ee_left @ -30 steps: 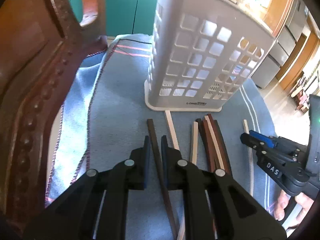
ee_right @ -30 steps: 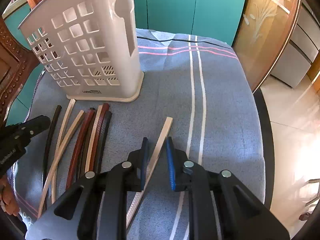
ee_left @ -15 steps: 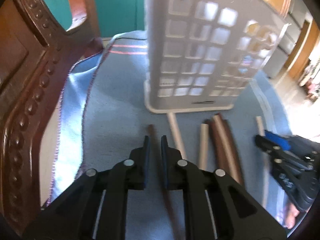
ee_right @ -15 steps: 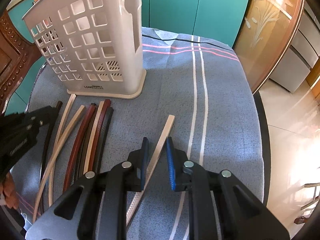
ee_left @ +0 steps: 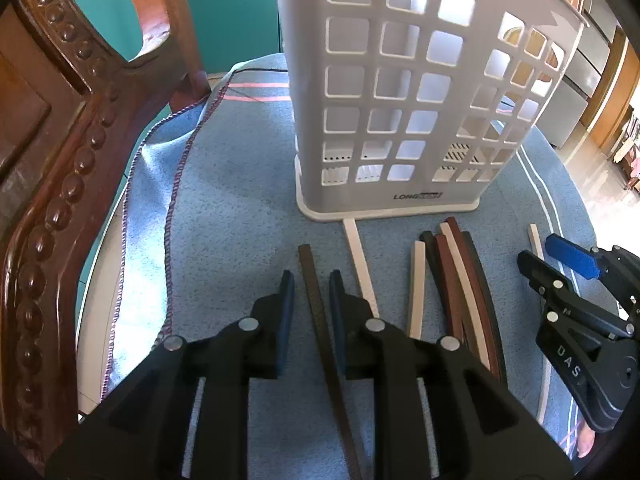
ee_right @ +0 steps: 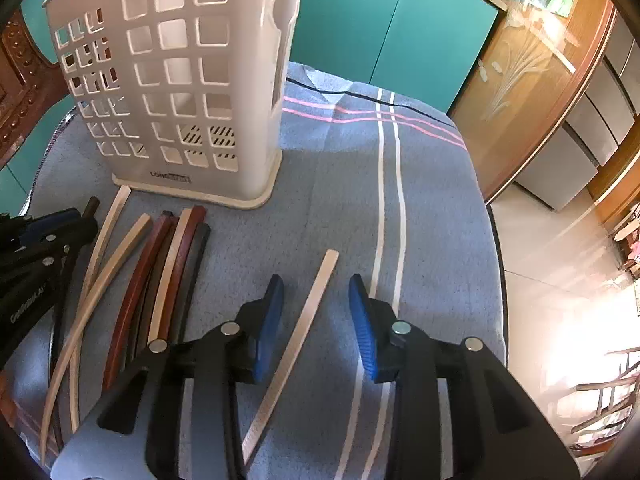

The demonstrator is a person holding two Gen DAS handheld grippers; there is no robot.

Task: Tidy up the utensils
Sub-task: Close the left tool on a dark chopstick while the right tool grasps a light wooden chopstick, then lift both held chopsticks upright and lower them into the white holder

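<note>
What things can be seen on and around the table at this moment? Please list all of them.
utensil holder: one, white, standing upright on the cloth
dark stick: one, dark brown, lying between the left jaws
pale stick: one, light wood, lying between the right jaws
other sticks: several, pale, red-brown and dark, lying side by side in front of the holder
cloth: one, blue with white and pink stripes, covering the table
chair: one, carved brown wood, beside the table
cabinet doors: teal, behind the table
left gripper: black, jaws have just been opening, slightly apart
right gripper: black with blue pads, jaws have just been opening, clearly apart
</note>
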